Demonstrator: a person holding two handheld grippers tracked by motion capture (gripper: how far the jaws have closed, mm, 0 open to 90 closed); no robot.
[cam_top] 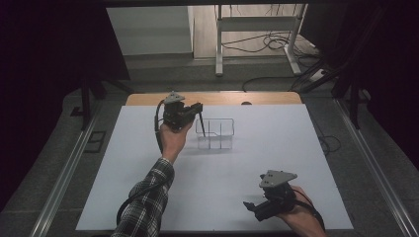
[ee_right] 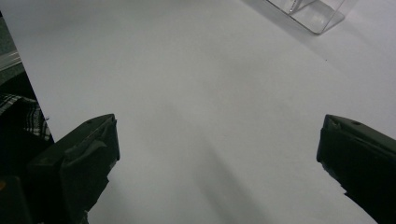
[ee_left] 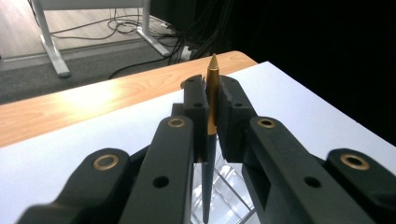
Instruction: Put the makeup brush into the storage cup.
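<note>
My left gripper (cam_top: 199, 109) is shut on a slim pen (ee_left: 211, 140) with a gold tip and a dark barrel. In the left gripper view the pen stands upright between the jaws, gold point up, and its lower end reaches down into a clear plastic organizer (ee_left: 229, 189). In the high view the pen (cam_top: 202, 124) slants down into the left compartment of that clear organizer (cam_top: 220, 133) at mid table. My right gripper (cam_top: 253, 207) rests low near the front edge, its jaws wide apart and open over bare white surface (ee_right: 210, 116).
A white sheet (cam_top: 217, 197) covers the wooden table (cam_top: 217, 98). Behind the table stand a white frame's legs (cam_top: 219, 44) and loose cables (cam_top: 276, 42) on the floor. Metal rails (cam_top: 64, 173) run along both sides. A corner of the organizer (ee_right: 308, 11) shows far off in the right gripper view.
</note>
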